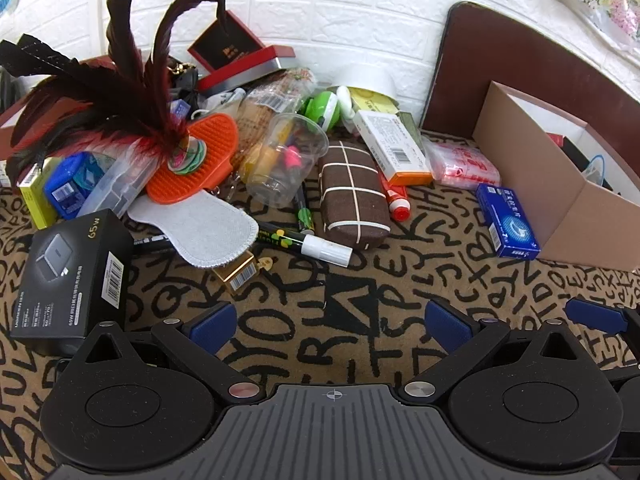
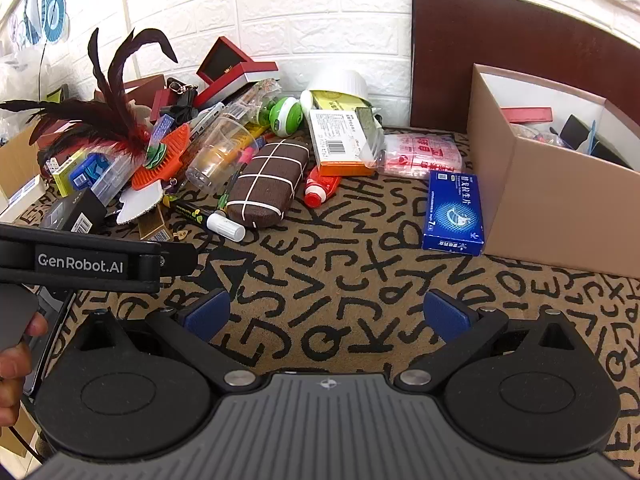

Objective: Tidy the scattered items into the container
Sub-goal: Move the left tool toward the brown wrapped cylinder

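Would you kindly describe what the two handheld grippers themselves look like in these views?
Both match: the left gripper and right gripper have black bodies with a ribbed grey centre plate bearing a small crosshair mark, two round black discs, silver pivot bolts, and angled black arms ending in blue textured pads. The left one's side, seen from the right wrist, carries a white "GenRobot.AI" label. No cables show.

A tan cloth (image 2: 340, 276) printed with black letters covers the whole surface. Behind it stands a white brick-pattern wall (image 2: 304, 12). A dark brown board (image 2: 500, 52) leans upright against that wall at the cloth's far right edge.
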A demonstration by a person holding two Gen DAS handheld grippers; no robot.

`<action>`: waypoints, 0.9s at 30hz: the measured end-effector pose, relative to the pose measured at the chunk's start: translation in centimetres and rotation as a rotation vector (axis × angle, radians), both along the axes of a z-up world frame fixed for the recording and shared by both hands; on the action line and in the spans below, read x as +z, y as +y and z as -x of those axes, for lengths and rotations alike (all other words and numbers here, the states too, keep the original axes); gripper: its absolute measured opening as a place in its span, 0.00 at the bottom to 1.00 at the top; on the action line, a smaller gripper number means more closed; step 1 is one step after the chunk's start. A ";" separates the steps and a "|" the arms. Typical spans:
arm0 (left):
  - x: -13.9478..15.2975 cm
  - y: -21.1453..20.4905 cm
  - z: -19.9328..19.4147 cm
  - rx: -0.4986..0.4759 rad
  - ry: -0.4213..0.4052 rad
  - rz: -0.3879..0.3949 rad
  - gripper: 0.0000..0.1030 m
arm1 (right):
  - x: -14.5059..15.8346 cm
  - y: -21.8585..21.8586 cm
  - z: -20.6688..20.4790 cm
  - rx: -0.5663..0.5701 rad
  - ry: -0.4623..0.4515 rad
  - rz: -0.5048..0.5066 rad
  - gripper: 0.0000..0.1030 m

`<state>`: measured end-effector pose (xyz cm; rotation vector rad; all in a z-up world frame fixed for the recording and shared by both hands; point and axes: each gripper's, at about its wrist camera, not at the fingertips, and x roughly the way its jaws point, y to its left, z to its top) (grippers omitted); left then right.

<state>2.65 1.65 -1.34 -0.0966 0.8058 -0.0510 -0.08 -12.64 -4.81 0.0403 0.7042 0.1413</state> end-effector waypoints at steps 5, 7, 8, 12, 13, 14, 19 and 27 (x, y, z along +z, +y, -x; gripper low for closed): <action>0.0 0.0 -0.1 0.001 0.001 0.003 1.00 | -0.2 0.0 -0.3 -0.001 0.009 -0.005 0.99; -0.1 0.0 -0.3 -0.001 0.004 0.005 1.00 | -0.2 0.0 -0.4 0.001 0.014 -0.009 0.99; -0.1 0.0 -0.5 -0.002 0.005 0.006 1.00 | -0.3 0.0 -0.4 0.002 0.015 -0.010 0.99; -0.2 0.2 -1.0 -0.016 0.002 0.025 1.00 | -0.5 0.2 -0.8 0.010 0.018 -0.009 0.99; -0.1 0.3 -1.1 -0.020 0.001 0.034 1.00 | -0.5 0.2 -1.0 0.013 0.018 -0.010 0.99; -0.1 0.4 -1.3 -0.024 -0.001 0.044 1.00 | -0.6 0.3 -1.1 0.017 0.018 -0.013 0.99; 0.4 0.5 -2.7 -0.032 -0.029 0.061 1.00 | -1.2 0.7 -2.4 0.039 0.032 -0.027 0.99; 0.1 0.4 -6.4 -0.079 -0.001 0.118 0.94 | -2.1 2.0 -5.2 0.072 0.029 -0.035 0.99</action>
